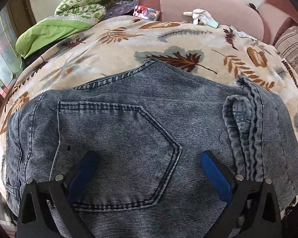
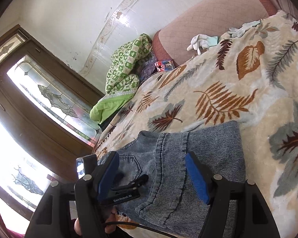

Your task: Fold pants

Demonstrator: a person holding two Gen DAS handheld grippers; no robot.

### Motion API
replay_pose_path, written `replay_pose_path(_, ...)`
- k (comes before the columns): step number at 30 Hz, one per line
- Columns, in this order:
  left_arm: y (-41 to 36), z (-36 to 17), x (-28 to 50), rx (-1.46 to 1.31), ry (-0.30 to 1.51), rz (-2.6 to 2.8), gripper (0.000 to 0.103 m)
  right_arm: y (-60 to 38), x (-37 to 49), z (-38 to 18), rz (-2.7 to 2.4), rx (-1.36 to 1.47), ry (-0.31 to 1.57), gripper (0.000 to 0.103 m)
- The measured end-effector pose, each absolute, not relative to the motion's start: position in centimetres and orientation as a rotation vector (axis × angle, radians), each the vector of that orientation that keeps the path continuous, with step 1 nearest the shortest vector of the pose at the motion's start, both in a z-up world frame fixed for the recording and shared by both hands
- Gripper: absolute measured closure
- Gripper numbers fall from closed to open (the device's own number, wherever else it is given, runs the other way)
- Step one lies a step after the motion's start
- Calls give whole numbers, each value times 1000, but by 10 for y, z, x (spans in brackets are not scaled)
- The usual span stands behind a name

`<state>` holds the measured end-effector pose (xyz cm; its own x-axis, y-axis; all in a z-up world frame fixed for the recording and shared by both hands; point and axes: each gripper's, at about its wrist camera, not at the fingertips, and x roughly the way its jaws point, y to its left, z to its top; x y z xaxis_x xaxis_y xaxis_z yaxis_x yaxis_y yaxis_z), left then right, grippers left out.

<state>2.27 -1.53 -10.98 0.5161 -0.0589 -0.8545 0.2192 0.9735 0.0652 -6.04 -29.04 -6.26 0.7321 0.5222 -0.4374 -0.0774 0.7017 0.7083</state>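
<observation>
Left wrist view: we see the left gripper (image 1: pixel 149 154) with its blue-padded fingers (image 1: pixel 215 175) standing wide apart over the folded pants (image 1: pixel 141 107), nothing pinched between them. The back pocket (image 1: pixel 119 138) lies straight under the gap, its pointed end reaching toward the right-hand finger, and the bunched hem ends (image 1: pixel 246 119) sit just beyond that finger. The pants rest on a leaf-print blanket (image 1: pixel 119 45) that covers the bed. In the right wrist view we find the right gripper (image 2: pixel 152 164) likewise spread wide and empty, hanging above the near end of the denim; the cloth lies below and between the pads, and whether it touches them we cannot tell. The other tool shows at the lower left there. White gloves (image 2: pixel 196 41) lie well apart, near the pink headboard (image 2: pixel 208 15).
</observation>
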Motion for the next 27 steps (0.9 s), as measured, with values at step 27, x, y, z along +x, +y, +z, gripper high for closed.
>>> replay_pose_path(27,240,-38,7,-235,938,229,0,-298,-59,-79,308,710,722,31)
